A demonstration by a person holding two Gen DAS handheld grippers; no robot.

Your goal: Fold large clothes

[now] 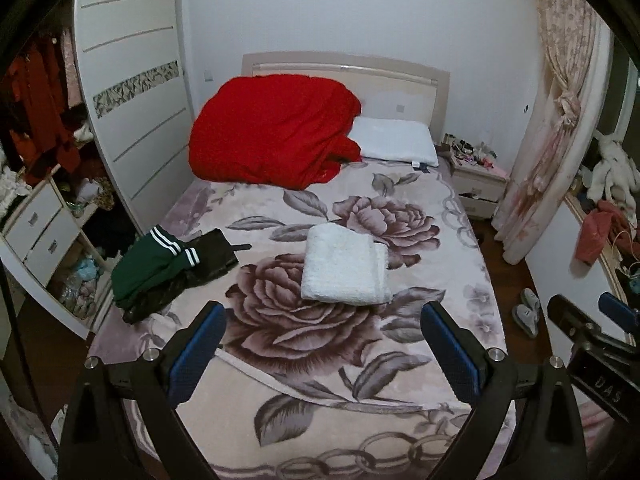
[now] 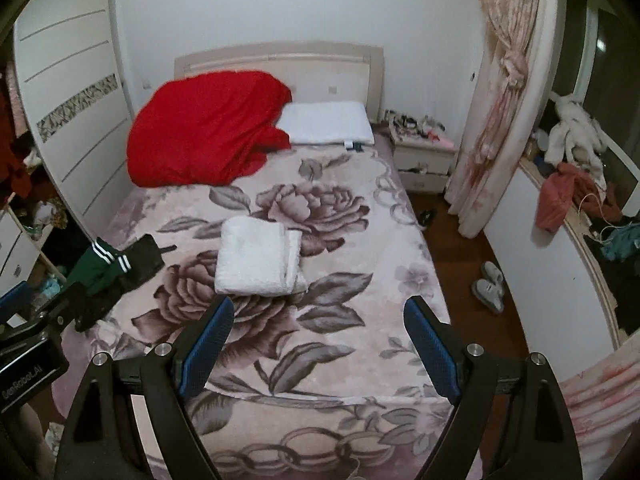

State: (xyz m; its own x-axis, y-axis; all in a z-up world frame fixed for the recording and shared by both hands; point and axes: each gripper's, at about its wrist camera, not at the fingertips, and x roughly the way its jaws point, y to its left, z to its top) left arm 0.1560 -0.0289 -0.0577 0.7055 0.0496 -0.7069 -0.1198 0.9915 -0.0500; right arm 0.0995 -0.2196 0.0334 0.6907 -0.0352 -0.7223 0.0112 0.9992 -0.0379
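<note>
A white garment [image 1: 345, 269] [image 2: 259, 257] lies folded into a thick rectangle in the middle of the bed [image 1: 400, 340] [image 2: 360, 280]. A green garment with white stripes [image 1: 152, 264] [image 2: 105, 266] is heaped with dark clothes [image 1: 208, 256] at the bed's left edge. My left gripper [image 1: 322, 320] hangs open above the foot of the bed, well short of the white fold, nothing between its fingers. My right gripper [image 2: 318, 314] is also open and empty, raised over the same end; it shows at the right edge of the left wrist view [image 1: 580, 312].
A red blanket [image 1: 276, 132] [image 2: 208, 128] and a white pillow [image 1: 396, 140] [image 2: 326, 122] lie at the headboard. A wardrobe [image 1: 132, 92] stands left, a nightstand [image 1: 476, 176] and curtain [image 1: 556, 120] right. Slippers [image 2: 490, 286] sit on the wooden floor.
</note>
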